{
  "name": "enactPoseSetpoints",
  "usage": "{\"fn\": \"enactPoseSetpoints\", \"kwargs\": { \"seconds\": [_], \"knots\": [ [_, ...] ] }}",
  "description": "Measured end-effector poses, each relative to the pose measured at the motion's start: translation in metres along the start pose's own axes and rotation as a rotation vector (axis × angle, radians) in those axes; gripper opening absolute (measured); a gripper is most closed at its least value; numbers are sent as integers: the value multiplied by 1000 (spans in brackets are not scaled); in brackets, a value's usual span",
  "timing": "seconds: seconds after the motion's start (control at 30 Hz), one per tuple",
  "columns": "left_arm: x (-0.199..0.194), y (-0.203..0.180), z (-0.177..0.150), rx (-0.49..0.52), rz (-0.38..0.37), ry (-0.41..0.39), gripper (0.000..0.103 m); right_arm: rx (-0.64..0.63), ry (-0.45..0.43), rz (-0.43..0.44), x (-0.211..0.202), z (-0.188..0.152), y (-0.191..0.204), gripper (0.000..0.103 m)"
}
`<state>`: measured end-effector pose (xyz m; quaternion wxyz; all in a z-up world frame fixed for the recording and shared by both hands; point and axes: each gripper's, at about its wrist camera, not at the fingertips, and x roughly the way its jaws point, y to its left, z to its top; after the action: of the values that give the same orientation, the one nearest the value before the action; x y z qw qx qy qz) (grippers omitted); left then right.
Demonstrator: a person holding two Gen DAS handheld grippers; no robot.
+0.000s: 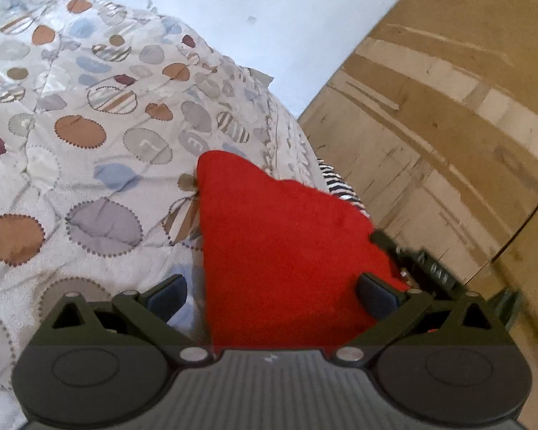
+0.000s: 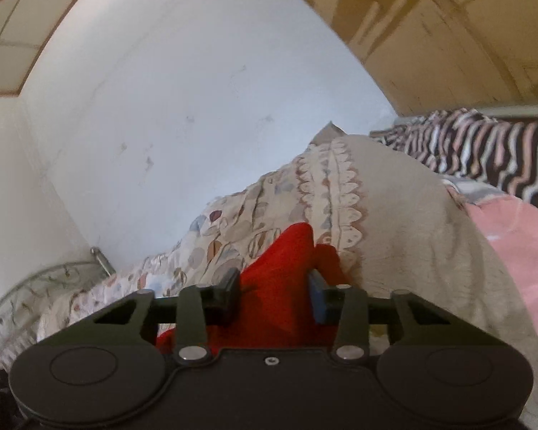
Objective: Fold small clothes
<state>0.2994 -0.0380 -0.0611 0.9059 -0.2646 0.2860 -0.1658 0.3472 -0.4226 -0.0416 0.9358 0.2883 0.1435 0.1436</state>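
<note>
Nearest in the left wrist view, the left gripper (image 1: 272, 295) spread wide, its dark pads well apart with a red garment (image 1: 283, 251) rising between them and touching neither visibly, so released rather than clamped. Probably parked there to take a second edge of the cloth. In the right wrist view, the right gripper (image 2: 274, 295) drawn in on the same red garment (image 2: 279, 279), pads against both sides of a bunched ridge of fabric, so grasping it; no earlier picture to say more. Held up off the bed, apparently, so that the cloth hangs free and a fold line can be found. Red garment thus between the two tools, pinched on the right, loose on the left, draped over the bedspread (image 1: 89, 136) with its dotted circles in brown, grey and blue. Just past the red point, a plain pale cushion or pillow (image 2: 405, 222) with a scalloped border, then pink cloth (image 2: 520, 243) at the right edge. Farther back, a striped dark-and-light textile (image 2: 484, 143) along the far side of the bed. Beyond that, a bare white wall (image 2: 197, 89) and tan wooden panelling (image 1: 448, 107). Folding judged barely begun: garment not yet laid flat.
</note>
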Motion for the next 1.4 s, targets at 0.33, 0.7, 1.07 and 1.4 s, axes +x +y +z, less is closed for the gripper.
{"fn": "enactPoseSetpoints", "kwargs": {
  "seconds": [0.33,0.7,1.07,1.4],
  "knots": [
    [1,1,1,-17,-20,12,102,-52,20,-36,8,-5,-2,56],
    [4,-9,20,16,-21,-30,102,25,105,6,27,7,-13,92],
    [24,-10,-9,77,6,36,103,28,165,14,42,-12,-27,91],
    [23,-18,5,112,29,62,103,29,161,23,41,-13,-30,92]
  ]
}}
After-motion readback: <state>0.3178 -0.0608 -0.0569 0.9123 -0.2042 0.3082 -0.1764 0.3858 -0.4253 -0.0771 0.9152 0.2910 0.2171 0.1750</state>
